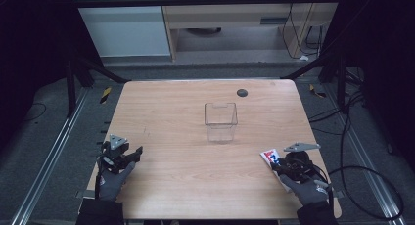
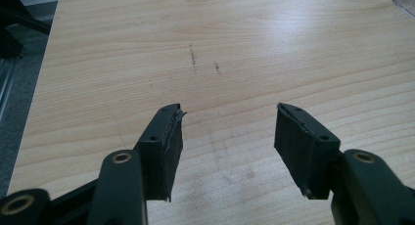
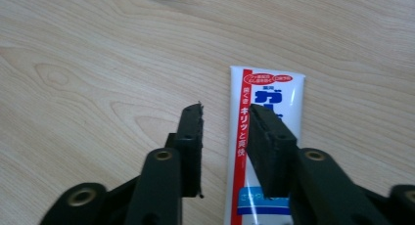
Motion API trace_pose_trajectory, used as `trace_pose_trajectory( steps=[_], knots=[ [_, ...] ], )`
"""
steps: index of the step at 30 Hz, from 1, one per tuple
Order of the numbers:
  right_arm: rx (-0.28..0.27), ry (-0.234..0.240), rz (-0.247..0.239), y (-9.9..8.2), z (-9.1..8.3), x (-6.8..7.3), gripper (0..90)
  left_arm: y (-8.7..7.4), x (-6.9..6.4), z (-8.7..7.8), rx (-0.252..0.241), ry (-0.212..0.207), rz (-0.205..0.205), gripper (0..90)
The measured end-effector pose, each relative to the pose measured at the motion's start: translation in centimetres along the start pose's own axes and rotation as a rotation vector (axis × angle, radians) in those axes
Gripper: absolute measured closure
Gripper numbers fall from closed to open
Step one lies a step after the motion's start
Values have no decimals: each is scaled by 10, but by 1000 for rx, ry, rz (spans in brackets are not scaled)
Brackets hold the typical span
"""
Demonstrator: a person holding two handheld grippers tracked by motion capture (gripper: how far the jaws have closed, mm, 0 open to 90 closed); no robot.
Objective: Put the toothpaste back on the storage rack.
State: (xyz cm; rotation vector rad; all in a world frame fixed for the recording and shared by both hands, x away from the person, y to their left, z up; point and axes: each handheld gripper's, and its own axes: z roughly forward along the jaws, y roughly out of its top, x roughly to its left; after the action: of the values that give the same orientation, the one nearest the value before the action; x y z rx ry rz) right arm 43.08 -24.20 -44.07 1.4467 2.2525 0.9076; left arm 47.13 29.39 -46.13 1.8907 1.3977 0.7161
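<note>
— Toothpaste tube (image 3: 266,137): count and position?
— One tube, flat on the table (image 1: 171,137) near its right edge. One clear box (image 1: 220,121) mid-table, well apart.
— Your right gripper (image 3: 225,132)?
— Jaws partly spread above the tube, gripping nothing; one jaw over its print, the other over bare wood.
— Left gripper (image 2: 227,132)?
— Jaws wide apart, nothing between them.

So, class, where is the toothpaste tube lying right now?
In the high view the toothpaste tube lies flat near the table's right front edge, under the right hand-held gripper.
</note>
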Motion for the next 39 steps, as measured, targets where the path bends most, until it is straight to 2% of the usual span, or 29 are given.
trace_pose_trajectory(
  steps=[3,8,14,15,21,23,26,31,36,39],
  knots=[
    [7,-21,13,3,1,-5,579,0,0,0,2,-2,4,428],
    [29,-48,9,10,6,-11,540,0,-1,0,0,-3,6,427],
    [65,-42,-1,22,9,-12,504,0,0,1,3,0,6,426],
    [84,-53,-15,26,10,-12,486,0,0,1,2,0,5,426],
    [115,-57,-12,33,13,-12,471,0,-1,2,6,-1,9,426],
    [145,-57,-14,36,16,-13,464,0,-1,2,8,0,9,426],
    [164,-60,-18,37,19,-13,461,0,-1,2,6,1,9,426],
    [225,-62,-18,41,31,-12,443,0,0,3,10,0,11,426],
    [259,-78,-25,40,38,-13,434,0,0,3,8,0,10,426],
    [272,-69,-16,38,40,-14,424,0,0,2,6,0,9,426]
  ],
)
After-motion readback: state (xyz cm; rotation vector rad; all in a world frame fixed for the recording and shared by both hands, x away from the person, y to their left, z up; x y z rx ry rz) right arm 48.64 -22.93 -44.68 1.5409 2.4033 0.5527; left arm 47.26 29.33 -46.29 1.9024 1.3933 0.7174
